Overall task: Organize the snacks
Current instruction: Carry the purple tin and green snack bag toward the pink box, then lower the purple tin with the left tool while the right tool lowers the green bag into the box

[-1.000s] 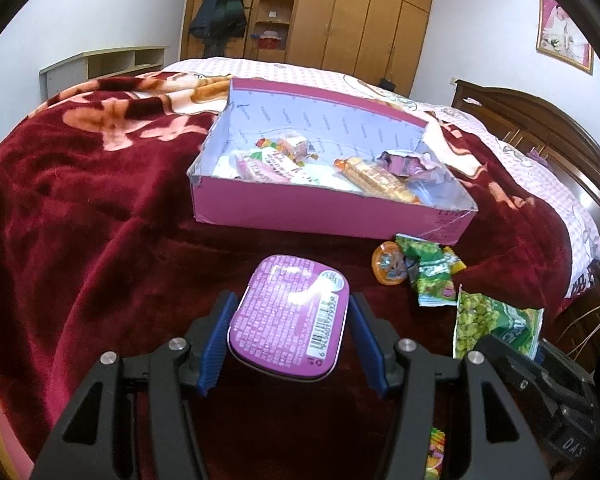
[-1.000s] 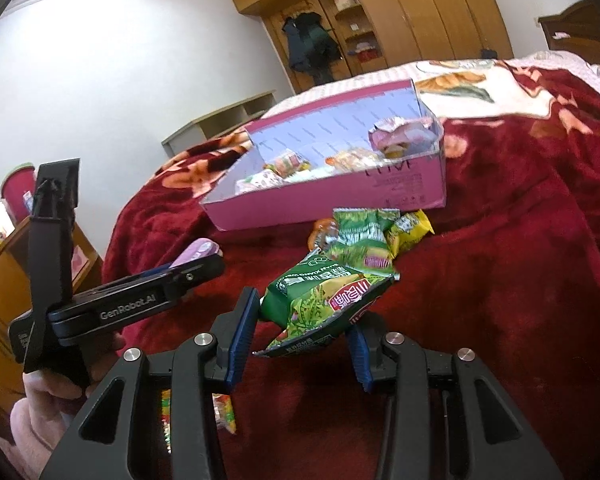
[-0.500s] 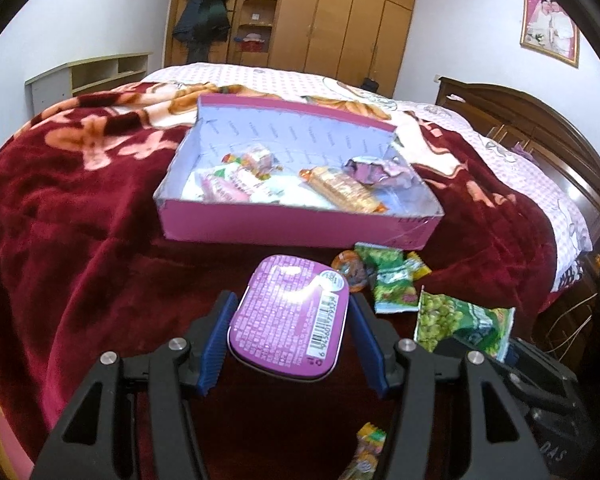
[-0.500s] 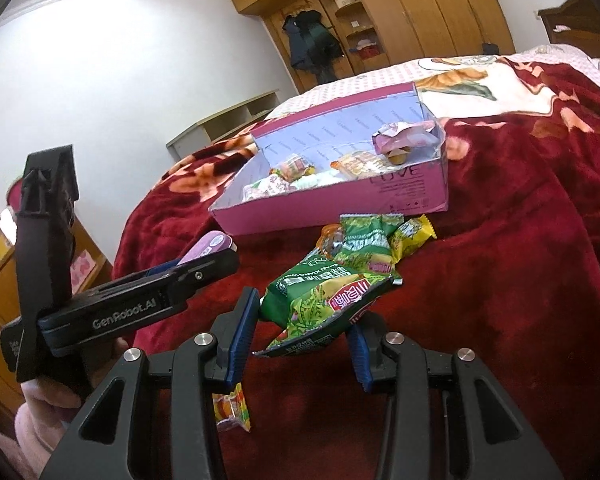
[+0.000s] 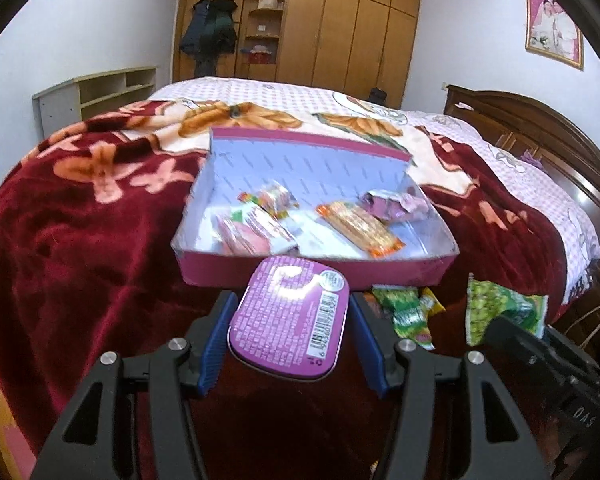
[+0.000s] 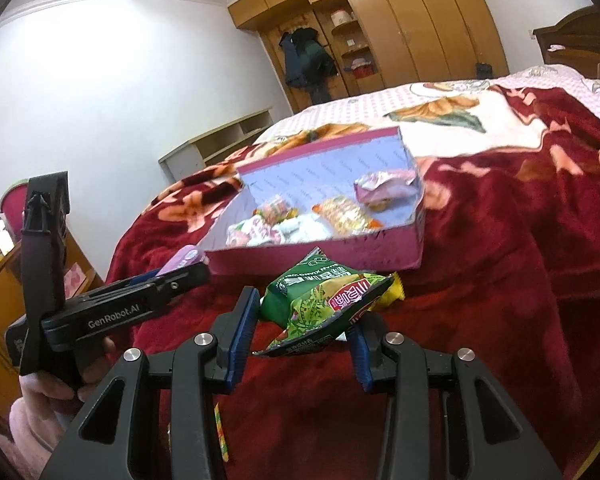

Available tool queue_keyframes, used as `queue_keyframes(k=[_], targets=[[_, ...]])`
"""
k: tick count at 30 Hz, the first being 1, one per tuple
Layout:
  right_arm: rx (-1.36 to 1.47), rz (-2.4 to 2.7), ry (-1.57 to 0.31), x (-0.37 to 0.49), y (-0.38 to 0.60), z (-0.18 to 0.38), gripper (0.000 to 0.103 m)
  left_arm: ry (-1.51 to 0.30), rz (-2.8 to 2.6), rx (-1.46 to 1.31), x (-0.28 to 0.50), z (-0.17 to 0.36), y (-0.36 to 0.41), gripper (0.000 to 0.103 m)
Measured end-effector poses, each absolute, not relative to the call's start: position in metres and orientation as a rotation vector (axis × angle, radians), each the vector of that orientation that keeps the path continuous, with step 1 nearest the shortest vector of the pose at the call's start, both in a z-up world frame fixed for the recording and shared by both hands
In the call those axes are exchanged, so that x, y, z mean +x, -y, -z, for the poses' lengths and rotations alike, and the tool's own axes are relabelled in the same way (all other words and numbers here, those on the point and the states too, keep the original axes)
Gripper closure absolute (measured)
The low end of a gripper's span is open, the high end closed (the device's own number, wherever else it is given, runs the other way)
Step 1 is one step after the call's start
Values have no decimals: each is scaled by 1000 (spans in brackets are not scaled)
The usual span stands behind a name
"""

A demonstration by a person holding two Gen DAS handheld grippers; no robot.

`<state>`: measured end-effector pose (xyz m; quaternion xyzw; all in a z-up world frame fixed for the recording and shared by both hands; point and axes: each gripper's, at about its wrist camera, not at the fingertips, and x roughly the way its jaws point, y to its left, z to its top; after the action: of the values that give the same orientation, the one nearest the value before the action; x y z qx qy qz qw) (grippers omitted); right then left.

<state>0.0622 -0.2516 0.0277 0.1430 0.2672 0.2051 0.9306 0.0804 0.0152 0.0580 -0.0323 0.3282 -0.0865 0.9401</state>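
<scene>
My left gripper (image 5: 292, 320) is shut on a purple tin (image 5: 289, 319) with a barcode, held in the air just before the near wall of the pink box (image 5: 284, 272). The box lies on the red blanket and holds several snack packets, among them an orange wafer pack (image 5: 358, 229). My right gripper (image 6: 302, 322) is shut on a green snack bag (image 6: 320, 304), held above the blanket in front of the box (image 6: 340, 256). The left gripper (image 6: 128, 312) with its tin shows at the left of the right wrist view. The green bag (image 5: 500, 312) shows at the right of the left wrist view.
Loose green and yellow packets (image 5: 406, 308) lie on the blanket (image 5: 80, 240) right of the box's near wall. A small striped candy (image 6: 222, 432) lies below my right gripper. A wooden headboard (image 5: 540, 128) stands at right, a low shelf (image 5: 96, 96) at left.
Both grippers have risen and moved forward toward the pink box, each still holding its snack. The box now looks closer and I see more of its inside.
</scene>
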Motion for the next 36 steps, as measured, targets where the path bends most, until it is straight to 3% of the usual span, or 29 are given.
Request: queue_keyframes(k=[24,36], targets=[[236,-401,-498,115,244,-56,60,-614,107,-40,160,-71,-13,43],[195,-414,-497,137,233,-61,60,-641,85,-58,205,-49,-12,43]])
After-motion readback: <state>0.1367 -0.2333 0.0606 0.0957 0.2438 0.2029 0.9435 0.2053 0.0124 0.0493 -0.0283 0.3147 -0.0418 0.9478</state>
